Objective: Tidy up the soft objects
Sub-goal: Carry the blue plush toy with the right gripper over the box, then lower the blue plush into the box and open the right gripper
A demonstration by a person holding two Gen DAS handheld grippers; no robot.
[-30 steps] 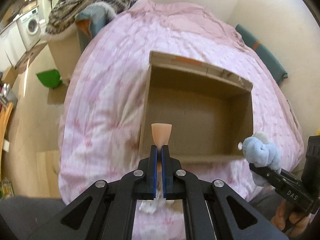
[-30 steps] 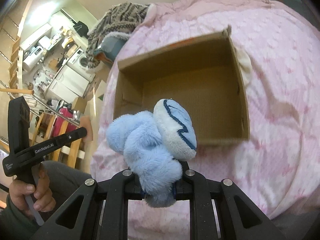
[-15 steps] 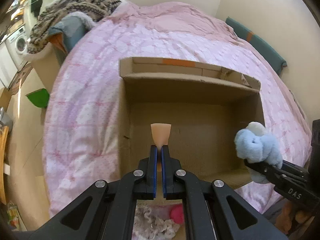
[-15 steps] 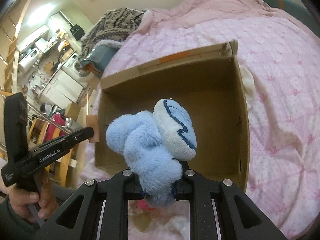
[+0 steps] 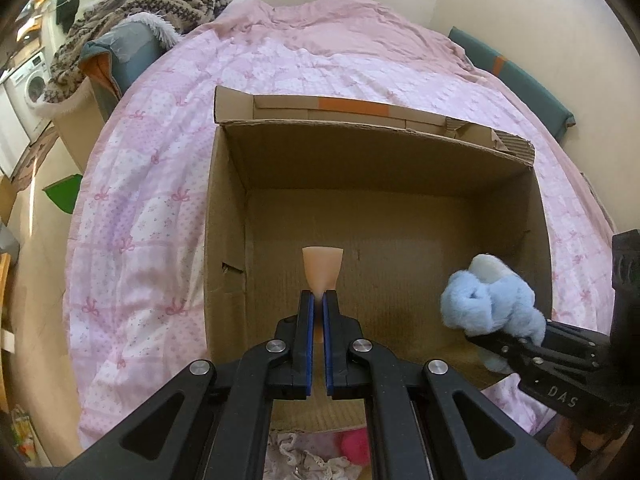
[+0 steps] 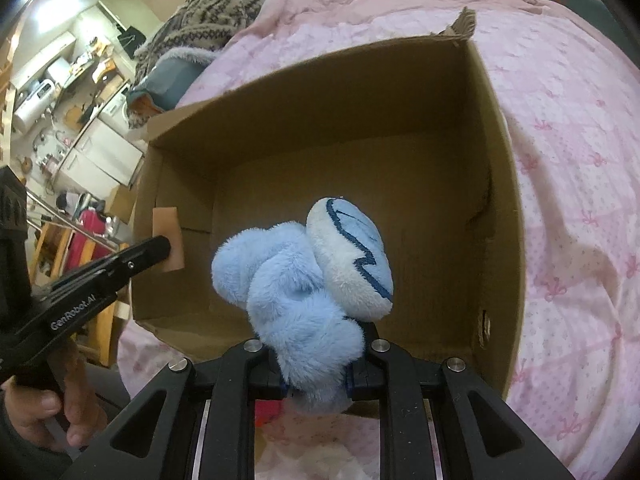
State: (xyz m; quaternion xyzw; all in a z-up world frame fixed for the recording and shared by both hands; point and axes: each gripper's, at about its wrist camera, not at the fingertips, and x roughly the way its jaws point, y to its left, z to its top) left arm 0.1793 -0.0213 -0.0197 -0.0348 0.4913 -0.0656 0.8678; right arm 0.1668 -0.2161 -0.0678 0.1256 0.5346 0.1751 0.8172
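Observation:
An open cardboard box (image 5: 224, 208) stands on the pink bed; its inside looks bare. It also shows in the right wrist view (image 6: 500, 184). My left gripper (image 5: 318, 300) is shut on a thin peach-coloured soft piece (image 5: 322, 270) and holds it over the box's near left part; the piece also shows in the right wrist view (image 6: 170, 240). My right gripper (image 6: 316, 380) is shut on a fluffy light-blue plush toy (image 6: 304, 292) with a white patch, held over the box's near edge. The toy also shows in the left wrist view (image 5: 488, 300).
The pink quilt (image 5: 160, 184) covers the bed around the box. A patterned knit blanket (image 5: 160, 4) lies on a grey cushion at the far left. A pink object (image 5: 354, 444) and lacy fabric (image 5: 296, 456) lie just below the box's near edge. A green bin (image 5: 62, 198) sits on the floor.
Both grippers have moved forward over the box with their loads; the box now fills both views. Neither grip has changed.

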